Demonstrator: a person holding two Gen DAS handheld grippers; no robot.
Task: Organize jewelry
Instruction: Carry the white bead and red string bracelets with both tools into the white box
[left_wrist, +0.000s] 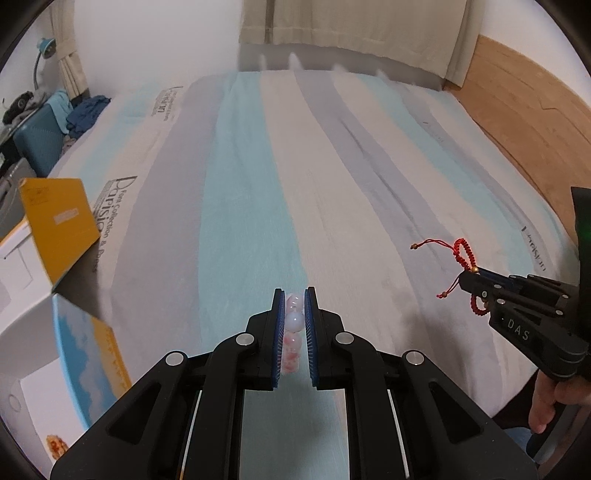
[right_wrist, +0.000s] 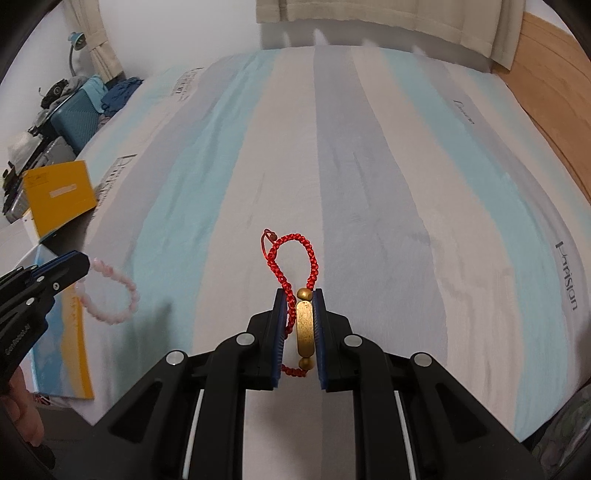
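My left gripper (left_wrist: 294, 297) is shut on a pink bead bracelet (left_wrist: 293, 332), held above the striped bed sheet (left_wrist: 258, 184). From the right wrist view that bracelet (right_wrist: 114, 291) hangs as a loop from the left gripper (right_wrist: 83, 264) at the left edge. My right gripper (right_wrist: 300, 295) is shut on a red braided cord bracelet (right_wrist: 291, 254), the pads pressing its gold bar (right_wrist: 305, 326). The left wrist view shows the same red bracelet (left_wrist: 463, 253) dangling from the right gripper (left_wrist: 466, 277) at the right, with a hand (left_wrist: 546, 402) on the handle.
An open box with a yellow lid (left_wrist: 59, 221) and a blue-and-yellow side (left_wrist: 85, 354) lies at the bed's left edge. Suitcases and clothes (left_wrist: 40, 136) stand beyond it. A wooden headboard (left_wrist: 524, 110) borders the right side, and a beige curtain (left_wrist: 351, 26) hangs at the back.
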